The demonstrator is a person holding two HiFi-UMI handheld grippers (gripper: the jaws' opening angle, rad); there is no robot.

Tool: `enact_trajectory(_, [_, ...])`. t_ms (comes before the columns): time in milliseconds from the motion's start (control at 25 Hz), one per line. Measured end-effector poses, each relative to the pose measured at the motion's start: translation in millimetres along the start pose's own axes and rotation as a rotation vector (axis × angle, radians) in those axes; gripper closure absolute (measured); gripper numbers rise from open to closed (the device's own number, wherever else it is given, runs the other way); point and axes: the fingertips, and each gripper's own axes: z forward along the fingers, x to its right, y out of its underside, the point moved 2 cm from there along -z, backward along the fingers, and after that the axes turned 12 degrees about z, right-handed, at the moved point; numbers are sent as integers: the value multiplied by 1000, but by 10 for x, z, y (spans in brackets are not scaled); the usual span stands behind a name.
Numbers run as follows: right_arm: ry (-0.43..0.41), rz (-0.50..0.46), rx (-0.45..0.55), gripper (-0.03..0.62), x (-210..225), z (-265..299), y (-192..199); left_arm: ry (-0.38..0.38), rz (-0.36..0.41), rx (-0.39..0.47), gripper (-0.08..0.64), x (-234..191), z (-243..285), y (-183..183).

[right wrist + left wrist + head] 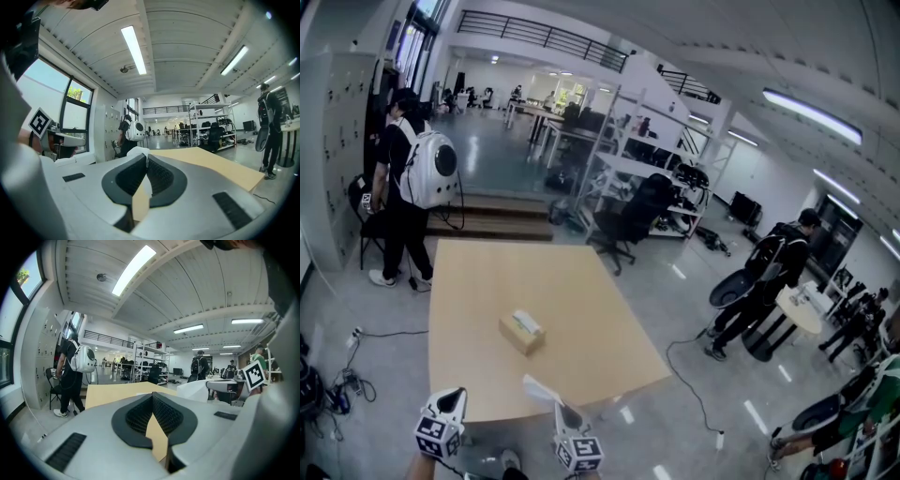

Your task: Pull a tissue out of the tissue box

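**Wide workshop, tan table, one tissue in my right jaws**

Strip lights run over a big open room of racks and desks, and the tan table (581,309) fills the middle of the head view. Only that view shows the box (522,332). It sits alone near the table's middle with its slot facing up. It is skewed to the table's edges, its long axis running from upper left to lower right in the picture (as best I can judge when it shows so small). Neither of my own cameras catches it.

My right gripper (562,406) is low in the head view, by the table's near edge, and its jaws are pinched on the tissue (540,387). From above, the tissue is a white strip. Its length reaches from my jaw tips up and left toward the box, and it hangs well apart from the box. The right gripper view gives far less: just a white crumple peeking over the tips where my pads meet. The left gripper view sees it side-on as a broad white sheet, with the right gripper's cube (255,373) just beyond it.

My left gripper (453,394) is beside the right one, also by the near edge. Its jaws are pressed together at the tips with nothing between them (table colour shows through the slit lower down).

A person (408,178) with a white backpack stands beyond the table's far left corner and appears in all three views.
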Motion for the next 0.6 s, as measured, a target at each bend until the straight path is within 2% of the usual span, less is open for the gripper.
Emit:
enact_trajectory(280, [-5, 4, 3, 584, 4, 22, 40, 3, 1, -4, 552, -2, 22, 97])
enact_trajectory(600, [-5, 4, 1, 584, 23, -43, 3, 5, 2, 2, 552, 57, 20, -19])
